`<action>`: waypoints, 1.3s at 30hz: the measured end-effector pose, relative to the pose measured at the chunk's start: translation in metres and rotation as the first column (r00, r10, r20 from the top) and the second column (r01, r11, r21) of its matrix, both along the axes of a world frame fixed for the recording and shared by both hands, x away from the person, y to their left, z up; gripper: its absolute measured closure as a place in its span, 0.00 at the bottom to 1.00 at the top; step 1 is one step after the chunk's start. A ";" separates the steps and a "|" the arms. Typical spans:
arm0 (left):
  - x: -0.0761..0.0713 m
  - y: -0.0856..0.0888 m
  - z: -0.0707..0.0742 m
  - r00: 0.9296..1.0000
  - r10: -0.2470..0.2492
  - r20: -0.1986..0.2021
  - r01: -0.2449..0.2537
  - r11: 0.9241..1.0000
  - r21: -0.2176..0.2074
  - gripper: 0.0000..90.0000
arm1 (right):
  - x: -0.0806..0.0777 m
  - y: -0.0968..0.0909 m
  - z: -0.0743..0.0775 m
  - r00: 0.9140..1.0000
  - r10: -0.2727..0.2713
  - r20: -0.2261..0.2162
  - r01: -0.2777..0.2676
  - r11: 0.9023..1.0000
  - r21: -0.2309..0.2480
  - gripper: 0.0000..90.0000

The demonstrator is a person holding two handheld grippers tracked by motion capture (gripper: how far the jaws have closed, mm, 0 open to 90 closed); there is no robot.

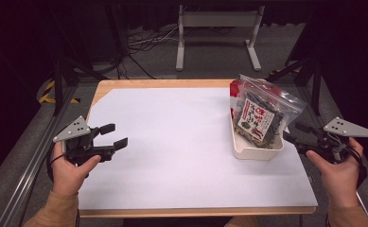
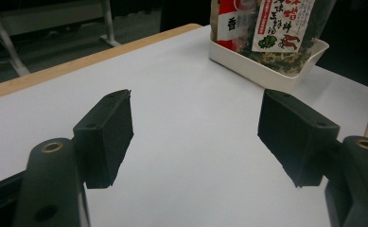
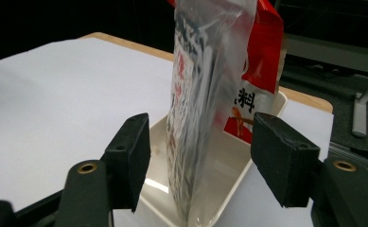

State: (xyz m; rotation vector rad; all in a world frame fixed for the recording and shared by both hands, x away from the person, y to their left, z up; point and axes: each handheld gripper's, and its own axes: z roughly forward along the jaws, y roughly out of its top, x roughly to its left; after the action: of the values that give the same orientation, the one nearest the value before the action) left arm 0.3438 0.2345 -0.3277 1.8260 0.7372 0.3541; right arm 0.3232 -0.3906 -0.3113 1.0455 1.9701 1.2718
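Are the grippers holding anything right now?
No. The left gripper is open over bare table, and the right gripper is open beside the snack bag, not touching it.

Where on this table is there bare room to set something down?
Free: the white sheet between the left tongs and the white tray. Crowded: the right side, where the tray holds a clear snack bag near the right tongs.

Tray at our right, worktop point(image 1: 181, 142) otherwise bare
We see two bags point(image 1: 257, 111) standing in the tray point(image 1: 255, 150) at the worktop's right edge, one behind the other.
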 end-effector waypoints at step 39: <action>-0.010 0.001 -0.037 0.998 -0.048 -0.051 0.048 0.999 -0.007 0.28 | -0.005 0.092 -0.065 0.925 0.376 -0.054 -0.376 0.927 0.006 0.40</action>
State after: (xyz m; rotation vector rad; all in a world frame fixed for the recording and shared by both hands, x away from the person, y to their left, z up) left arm 0.3337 0.2356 -0.3644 1.8494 0.7271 0.2747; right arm 0.3186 -0.2983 -0.3761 0.7239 2.2920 1.4454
